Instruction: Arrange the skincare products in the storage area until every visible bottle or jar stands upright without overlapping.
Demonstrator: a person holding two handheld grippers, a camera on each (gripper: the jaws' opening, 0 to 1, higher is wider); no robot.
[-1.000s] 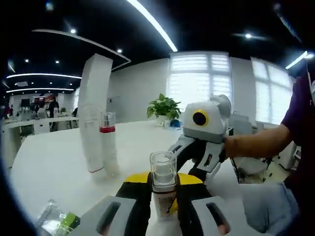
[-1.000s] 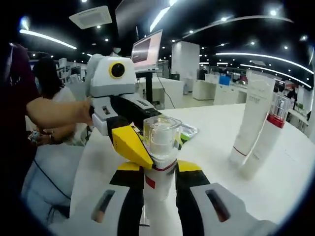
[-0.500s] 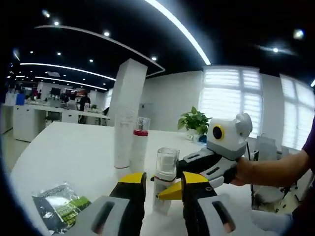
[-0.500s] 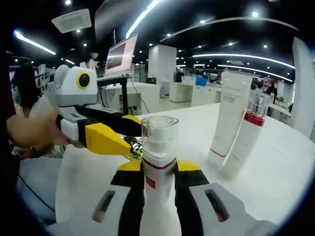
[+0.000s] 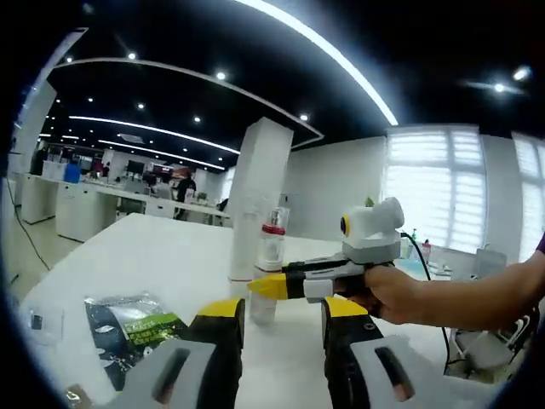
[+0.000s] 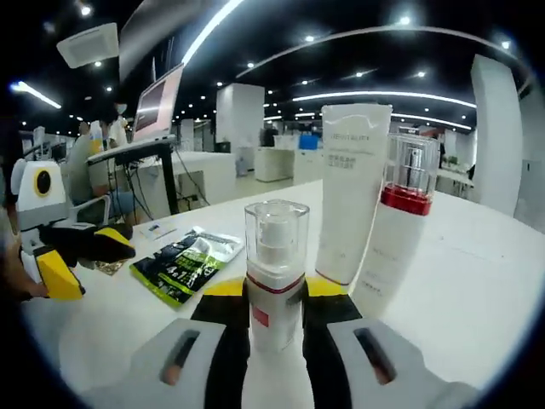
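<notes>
My right gripper [image 6: 275, 291] is shut on a small pump bottle [image 6: 275, 256] with a clear cap and a red band, held upright just above the white table [image 6: 477, 281]. Close behind it stand a tall white tube [image 6: 351, 187] and a red-collared bottle [image 6: 396, 230], both upright and side by side. My left gripper [image 5: 281, 315] is open with nothing between its jaws. From the left gripper view the right gripper [image 5: 266, 288] reaches in from the right, in front of the white tube [image 5: 255, 196] and red-collared bottle [image 5: 272, 243]. The left gripper [image 6: 64, 256] sits off at the left.
A green and black sachet [image 6: 186, 264] lies flat on the table left of the bottles; it is the sachet [image 5: 136, 328] near my left jaw. A person's hand [image 5: 400, 294] holds the right gripper. Desks, a laptop on a stand [image 6: 157, 102] and a column stand beyond.
My left gripper let go of the pump bottle and drew back to the left. My right gripper kept hold and carried it close to the tube and red-collared bottle.
</notes>
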